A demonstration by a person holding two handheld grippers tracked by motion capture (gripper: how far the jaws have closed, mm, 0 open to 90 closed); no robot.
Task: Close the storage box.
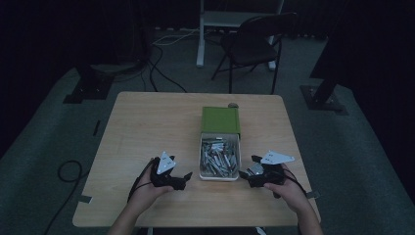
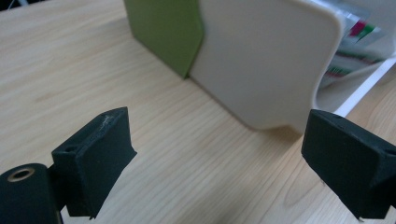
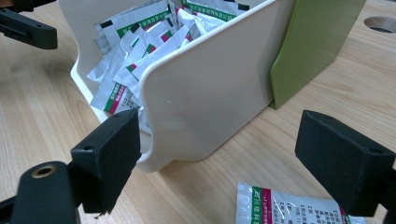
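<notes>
A pale wooden table (image 1: pixel 147 127) carries a green-and-white box (image 1: pixel 220 142) of sachets and one loose sachet (image 3: pixel 289 205) beside it.

right tool (image 3: pixel 224 158): jaws wide apart, nothing between them | cream tray (image 3: pixel 205 98): straight ahead, heaped with foil sachets (image 3: pixel 135 51) | green sleeve (image 3: pixel 313 42): over tray's far end | loose sachet (image 3: pixel 285 207): flat on counter (image 3: pixel 46 107), near right jaw

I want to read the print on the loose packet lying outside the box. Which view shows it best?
The right gripper view: the loose packet lies close, between the open right claw jaws. The high view shows it small and dim beside the box.
</notes>
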